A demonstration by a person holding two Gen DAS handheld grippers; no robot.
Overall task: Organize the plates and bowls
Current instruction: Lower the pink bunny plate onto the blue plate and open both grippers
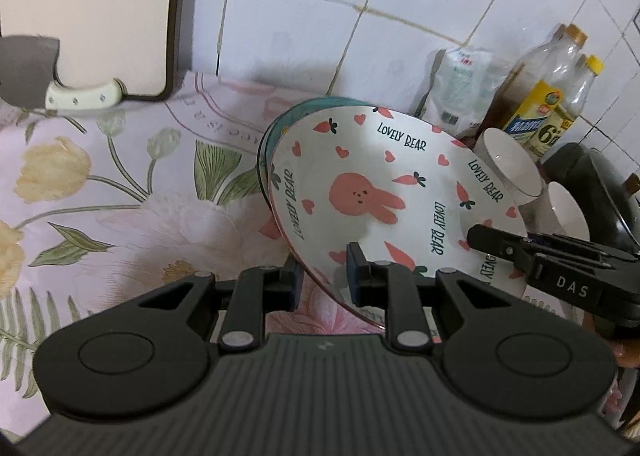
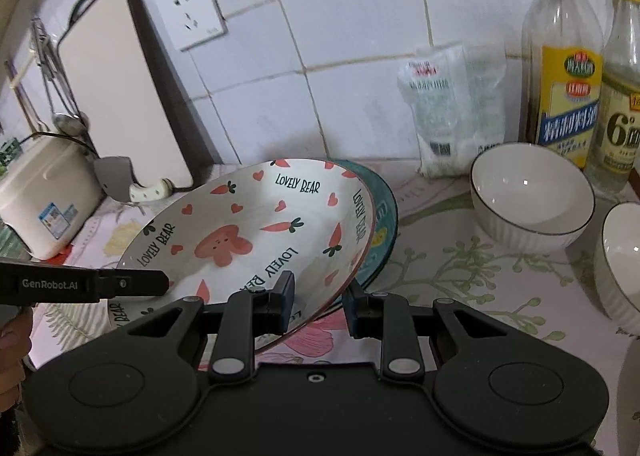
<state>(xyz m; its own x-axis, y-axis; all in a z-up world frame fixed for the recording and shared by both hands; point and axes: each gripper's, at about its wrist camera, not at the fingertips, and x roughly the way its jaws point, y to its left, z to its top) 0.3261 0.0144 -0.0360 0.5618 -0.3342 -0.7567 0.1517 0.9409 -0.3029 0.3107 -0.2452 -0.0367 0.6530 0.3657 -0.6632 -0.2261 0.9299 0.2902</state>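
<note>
**Left wrist and right wrist views: rabbit plate held over the teal plate**

Left wrist view shows the left gripper (image 1: 325, 276) with its jaws clenched on the near rim of the rabbit plate (image 1: 372, 191), a white plate printed with hearts, carrots and "LOVELY BEAR". The right gripper (image 2: 318, 306) grasps the same plate at another part of its rim, so both hands carry it, tilted, with its far edge lowest. That far edge sits over, and seems to rest against, a teal plate (image 2: 382, 223) lying on the floral worktop (image 2: 460, 276); whether the two actually touch cannot be told.

Two white ribbed bowls stand to the right, the nearer bowl (image 2: 532, 195) beside the second bowl (image 2: 620, 264), well apart from the plates. Behind them are two bottles (image 2: 564, 67) and a plastic bag (image 2: 452, 107) against the tiled wall.

The step in hand looks like stacking the rabbit plate onto the teal one. The next move would call for levelling the plate and lowering it until it seats, centred, before either grip lets go. Both sides should come down evenly, since a one-sided release could let the plate slide off toward the bowls.
</note>
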